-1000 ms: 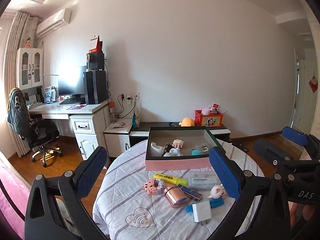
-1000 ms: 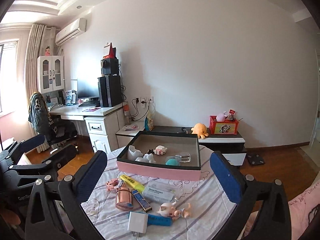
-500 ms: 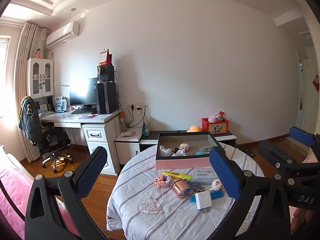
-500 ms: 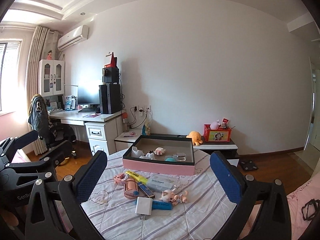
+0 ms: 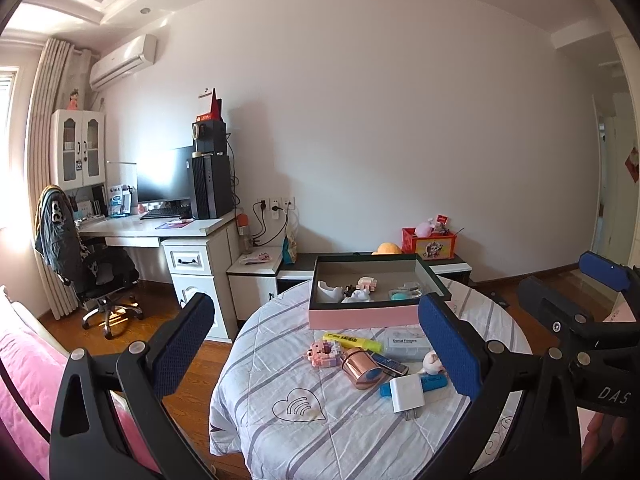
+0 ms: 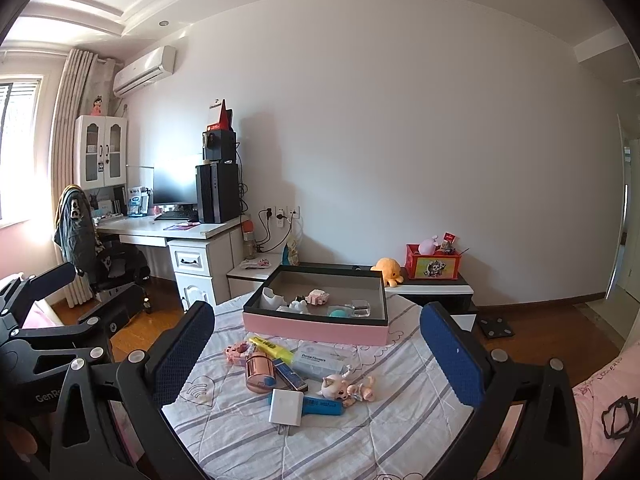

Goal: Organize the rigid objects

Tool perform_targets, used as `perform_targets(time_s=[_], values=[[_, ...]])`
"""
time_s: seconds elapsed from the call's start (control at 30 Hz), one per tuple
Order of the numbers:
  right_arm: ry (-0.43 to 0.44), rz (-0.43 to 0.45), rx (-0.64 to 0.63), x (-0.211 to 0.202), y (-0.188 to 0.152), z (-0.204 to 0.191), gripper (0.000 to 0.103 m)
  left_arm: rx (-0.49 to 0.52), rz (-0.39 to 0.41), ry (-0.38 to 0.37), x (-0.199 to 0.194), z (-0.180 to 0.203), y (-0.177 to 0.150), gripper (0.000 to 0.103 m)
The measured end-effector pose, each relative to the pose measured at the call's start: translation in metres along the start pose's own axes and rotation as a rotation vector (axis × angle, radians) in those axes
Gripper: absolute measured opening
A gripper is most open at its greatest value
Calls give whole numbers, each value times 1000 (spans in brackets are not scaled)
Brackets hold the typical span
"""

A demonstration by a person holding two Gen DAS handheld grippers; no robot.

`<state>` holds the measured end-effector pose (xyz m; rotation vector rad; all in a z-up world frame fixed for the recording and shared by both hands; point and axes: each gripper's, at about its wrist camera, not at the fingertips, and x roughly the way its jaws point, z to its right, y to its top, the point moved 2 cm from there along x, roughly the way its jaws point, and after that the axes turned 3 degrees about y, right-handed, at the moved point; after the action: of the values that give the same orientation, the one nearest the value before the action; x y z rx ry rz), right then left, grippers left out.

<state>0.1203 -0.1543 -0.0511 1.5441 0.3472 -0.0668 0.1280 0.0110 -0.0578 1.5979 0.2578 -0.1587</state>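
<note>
Grippers first: your left gripper (image 5: 316, 344) and your right gripper (image 6: 316, 348) both hang above the near edge of the round table (image 6: 360, 440), jaws spread wide, nothing between them. The pink box (image 6: 316, 330) sits at the far side of the table, already holding a few small items. Just in front of it lie the yellow highlighter (image 6: 272, 349), the dental flosser pack (image 6: 320, 360), a pink block toy (image 6: 236, 351), a rose-gold cylinder (image 6: 260, 372), a white charger (image 6: 286, 407) partly resting on a blue highlighter (image 6: 324, 406), and a small pig figurine (image 6: 348, 388).
</note>
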Motion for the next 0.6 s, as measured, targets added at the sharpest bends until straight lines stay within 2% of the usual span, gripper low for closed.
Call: perform_targets(time_s=[0.13, 0.37, 0.6], values=[[1, -28, 8, 10, -7, 4, 103, 3, -41, -29, 18, 1, -10, 103], [-15, -131, 27, 49, -31, 18, 103, 1, -201, -53, 67, 2, -43, 103], [-79, -259, 74, 88, -69, 53, 103, 41, -357, -145, 113, 45, -89, 103]])
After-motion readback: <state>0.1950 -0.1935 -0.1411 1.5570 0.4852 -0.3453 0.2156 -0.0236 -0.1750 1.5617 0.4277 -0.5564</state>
